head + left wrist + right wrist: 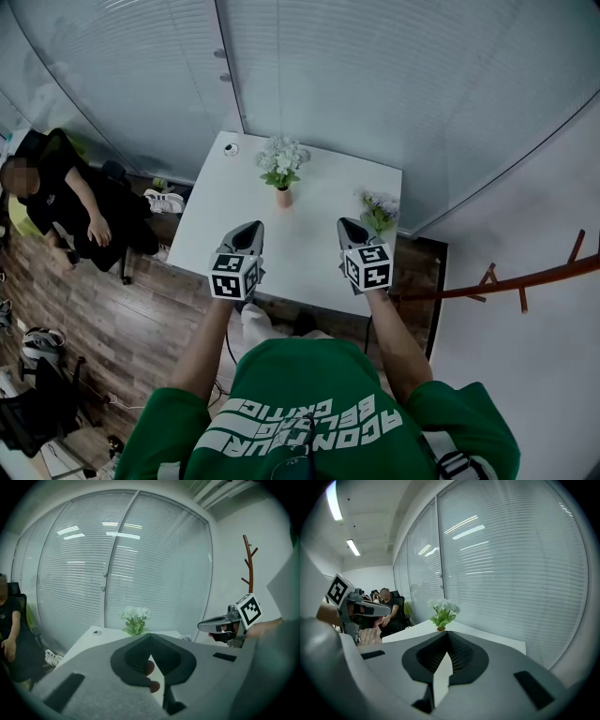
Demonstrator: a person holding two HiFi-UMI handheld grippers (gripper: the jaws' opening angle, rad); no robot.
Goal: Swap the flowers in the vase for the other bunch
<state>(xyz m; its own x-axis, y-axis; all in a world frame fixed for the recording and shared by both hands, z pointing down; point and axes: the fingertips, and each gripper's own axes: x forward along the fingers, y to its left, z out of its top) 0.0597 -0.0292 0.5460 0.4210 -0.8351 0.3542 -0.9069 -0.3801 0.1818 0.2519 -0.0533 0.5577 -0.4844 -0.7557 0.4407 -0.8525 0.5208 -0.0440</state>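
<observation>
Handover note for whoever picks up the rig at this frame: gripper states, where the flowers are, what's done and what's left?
Left gripper: jaws together, empty, over the near part of the table.
Right gripper: jaws together, empty, level with the left gripper.
White flowers stand in the vase mid-table. The pale purple bunch lies by the table's right edge.
Done: nothing yet.
Left: pull the white flowers out and put the purple bunch in.

Head view looks down — gripper views, roughly level, share flowers (282, 164).
</observation>
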